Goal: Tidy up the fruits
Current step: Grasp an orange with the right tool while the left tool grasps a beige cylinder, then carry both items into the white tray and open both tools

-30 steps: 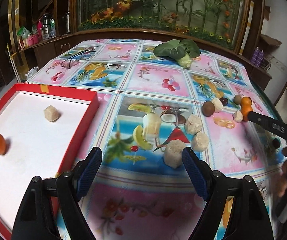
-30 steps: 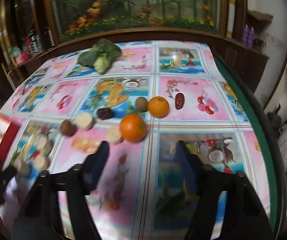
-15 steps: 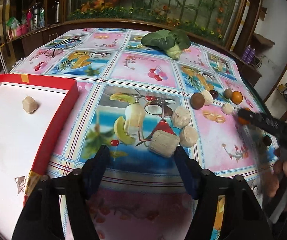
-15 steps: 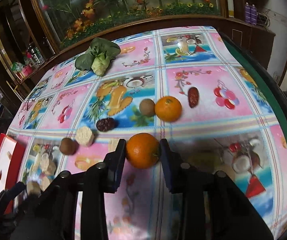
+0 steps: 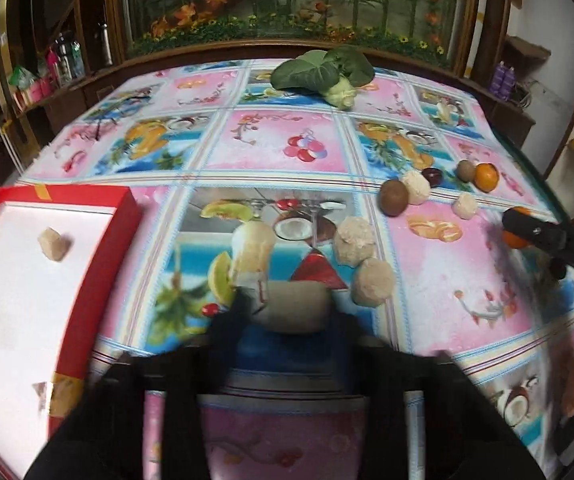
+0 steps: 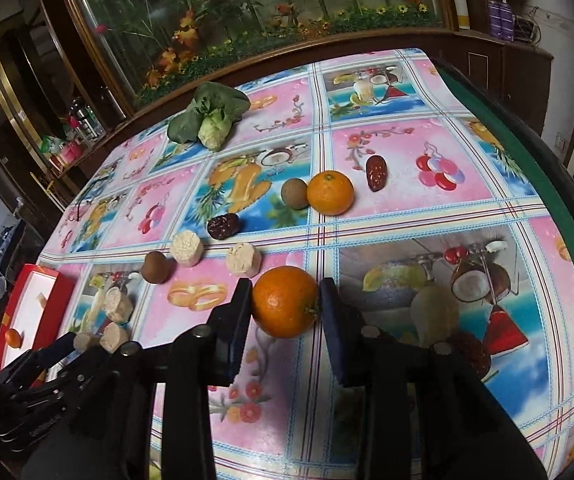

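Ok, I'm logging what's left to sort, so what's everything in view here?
oranges: 3, orange; one loose mid-table, one gripped, one in the tray
pale chunks: 6, beige; five over the cloth, one in the tray
brown round fruits: 2, brown; mid-table
dates: 2 clear, dark red; mid-table
leafy vegetable: 1, green; far side
tray: 1, red, white inside; left edge
tablecloth: 1, pink and blue fruit print; covers the table
left hand-held gripper: 1, black; shut on a pale chunk
right hand-held gripper: 1, black; jaws just closed on an orange
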The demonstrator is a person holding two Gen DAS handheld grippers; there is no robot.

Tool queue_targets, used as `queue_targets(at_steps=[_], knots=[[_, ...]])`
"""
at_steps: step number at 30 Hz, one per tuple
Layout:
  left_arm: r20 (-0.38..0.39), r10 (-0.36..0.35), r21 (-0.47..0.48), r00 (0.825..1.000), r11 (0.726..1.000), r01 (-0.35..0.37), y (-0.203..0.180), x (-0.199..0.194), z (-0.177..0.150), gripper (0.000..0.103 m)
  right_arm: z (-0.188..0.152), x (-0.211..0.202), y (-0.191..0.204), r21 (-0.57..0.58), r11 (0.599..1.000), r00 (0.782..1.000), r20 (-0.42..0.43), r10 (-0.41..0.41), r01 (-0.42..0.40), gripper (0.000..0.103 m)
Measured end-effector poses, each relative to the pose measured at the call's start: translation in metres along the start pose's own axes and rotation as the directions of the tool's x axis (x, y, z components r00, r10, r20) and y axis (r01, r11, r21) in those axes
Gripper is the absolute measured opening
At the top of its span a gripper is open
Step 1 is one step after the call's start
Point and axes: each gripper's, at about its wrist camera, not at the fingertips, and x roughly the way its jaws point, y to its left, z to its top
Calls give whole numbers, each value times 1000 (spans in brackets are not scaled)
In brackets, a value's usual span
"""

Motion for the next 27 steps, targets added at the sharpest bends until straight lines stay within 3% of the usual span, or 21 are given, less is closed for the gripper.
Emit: queue_targets(at_steps=[6, 12, 15, 27], knots=[[6, -11, 0, 1000, 1000, 11, 0, -10, -6, 24, 0, -2, 2, -19, 1000, 1000, 3, 11, -10, 35], [73, -94, -16, 993, 995, 96, 12, -33, -15, 24, -1, -7, 5, -25, 1000, 1000, 21, -3, 4, 35], [89, -102, -32, 991, 994, 106, 20, -42, -18, 24, -3, -6, 9, -36, 999, 1000, 18, -12, 12, 35], [148, -58, -112, 987, 991, 75, 70, -90, -23, 24, -18, -23, 70, -153, 988, 999, 8, 32, -30, 36]])
